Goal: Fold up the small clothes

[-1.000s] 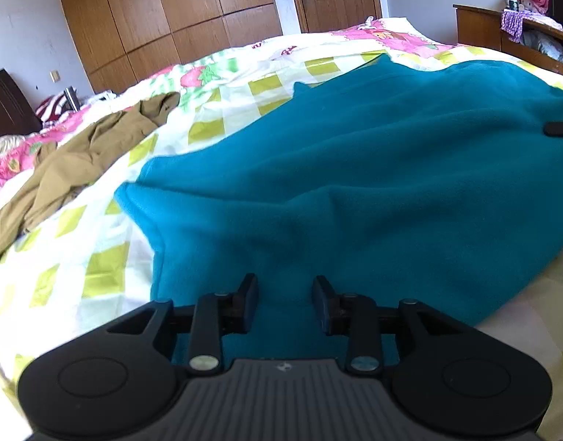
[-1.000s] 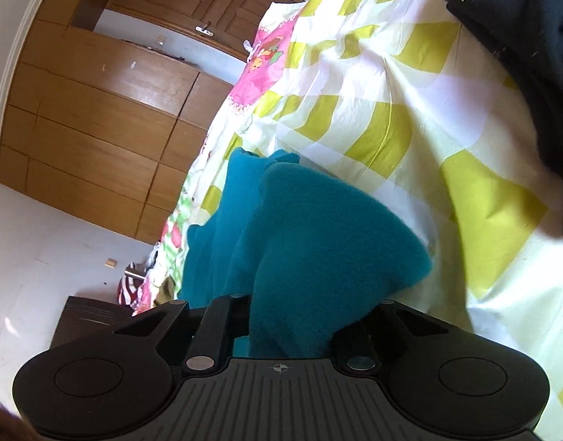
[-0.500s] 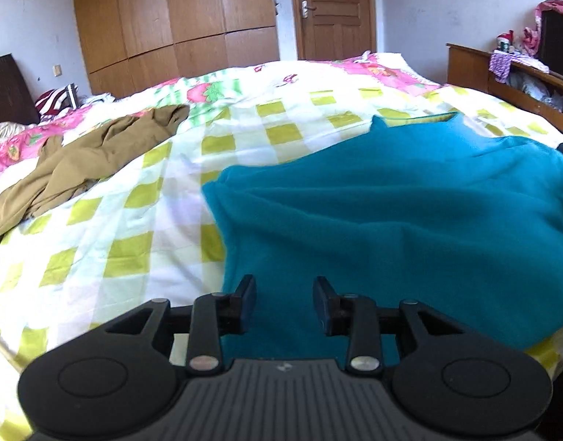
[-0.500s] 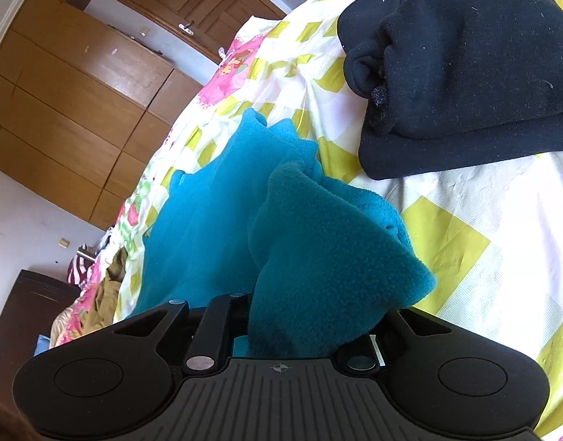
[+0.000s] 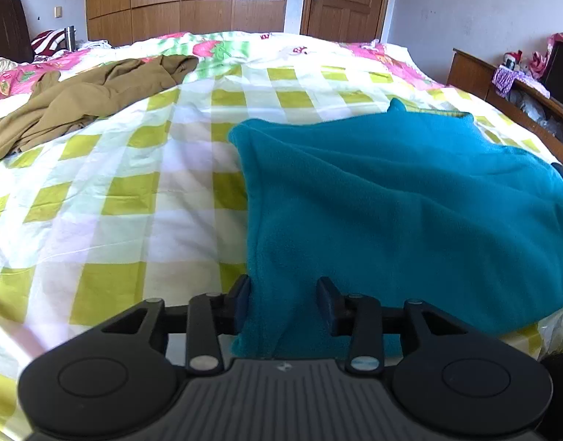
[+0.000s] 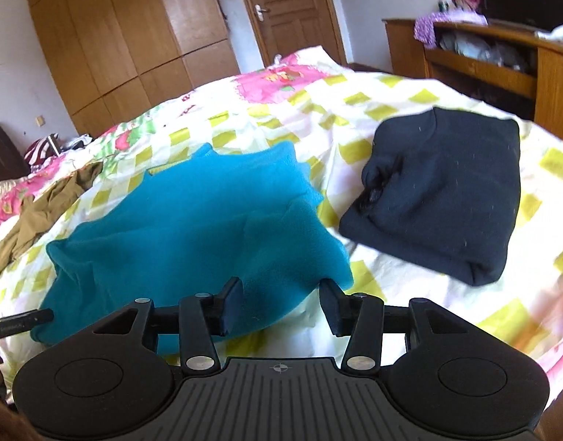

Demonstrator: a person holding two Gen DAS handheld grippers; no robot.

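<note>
A teal fleece garment [image 5: 410,202] lies partly folded on the green-checked bed sheet [image 5: 134,202]. My left gripper [image 5: 285,301] is at its near left corner. Its jaws are closing, with a bunched fold of the fleece filling the gap and the corner hanging just below. In the right wrist view the same teal garment [image 6: 193,228] lies flat in front of my right gripper [image 6: 279,305]. Those jaws are opening wide, and the fleece lies on the bed behind them, not pinched. One finger [image 6: 20,325] of the left gripper shows at the garment's near left corner.
A folded navy garment [image 6: 447,198] sits on the bed just right of the teal one. A crumpled brown garment [image 5: 83,103] lies at the far left. A wooden sideboard [image 6: 502,66] stands beyond the bed's right side, and a wardrobe [image 5: 186,0] and door behind.
My right gripper has let go of the teal fold it held, rolled level and drawn back and up. The left gripper has shifted along the garment's edge with the fleece still between its jaws.
</note>
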